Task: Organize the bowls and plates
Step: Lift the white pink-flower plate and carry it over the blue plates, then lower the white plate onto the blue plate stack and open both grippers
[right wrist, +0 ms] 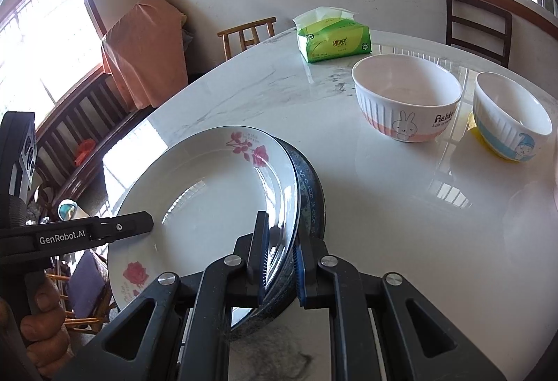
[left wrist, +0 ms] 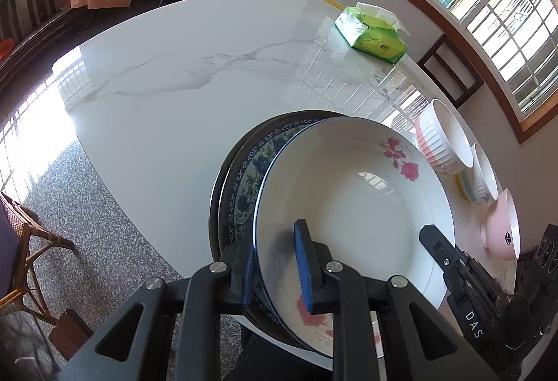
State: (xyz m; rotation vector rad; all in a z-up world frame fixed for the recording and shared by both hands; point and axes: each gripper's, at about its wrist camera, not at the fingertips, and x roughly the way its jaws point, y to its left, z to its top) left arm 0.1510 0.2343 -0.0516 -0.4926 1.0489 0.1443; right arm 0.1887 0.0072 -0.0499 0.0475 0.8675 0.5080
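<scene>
**Plates stacked, bowls still loose**

Your worktop [left wrist: 167,74] carries a stack at its near edge: the rose plate [left wrist: 348,206] sits on a blue-patterned plate [left wrist: 244,185], with what looks like a darker plate beneath, though only its rim shows. Your left gripper [left wrist: 279,266] and right gripper [right wrist: 280,262] are both clamped on the stack's rim from opposite sides. The plates look gathered. The rabbit bowl [right wrist: 406,98], the blue-and-yellow bowl [right wrist: 511,122] and the pink bowl [left wrist: 502,227] stand apart, not yet nested.
</scene>
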